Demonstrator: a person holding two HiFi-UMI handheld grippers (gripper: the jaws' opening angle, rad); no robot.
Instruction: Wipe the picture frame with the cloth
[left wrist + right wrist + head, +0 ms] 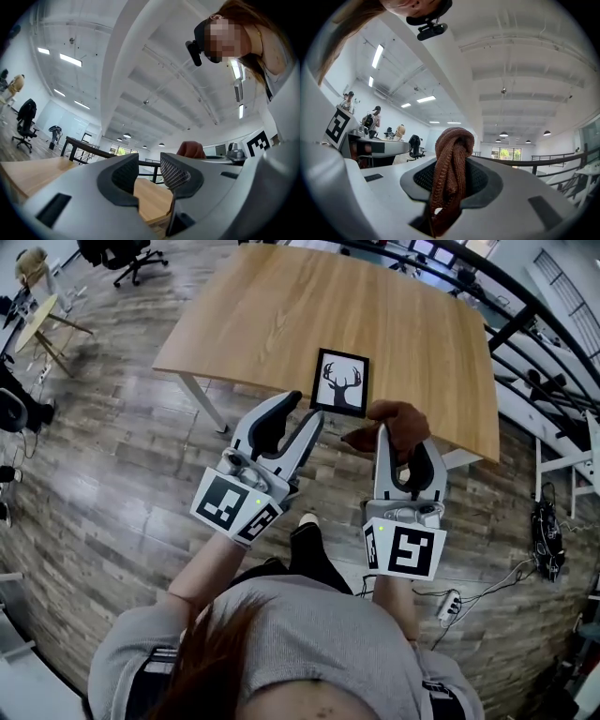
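The picture frame [339,382], black with a deer silhouette on white, lies at the near edge of the wooden table [281,315]. My left gripper [298,412] is open and empty, its tips just short of the frame's lower left corner. In the left gripper view its jaws [149,173] stand apart over the tabletop. My right gripper [403,432] is shut on a brown cloth [394,420], held right of the frame at the table's edge. In the right gripper view the bunched knitted cloth [451,159] is pinched between the pads and sticks out past them.
The floor is wood-patterned planks. A black office chair [127,254] stands far left. A dark railing [525,324] runs along the right. A power strip with cables [448,607] lies on the floor at my right. People stand far off [375,117].
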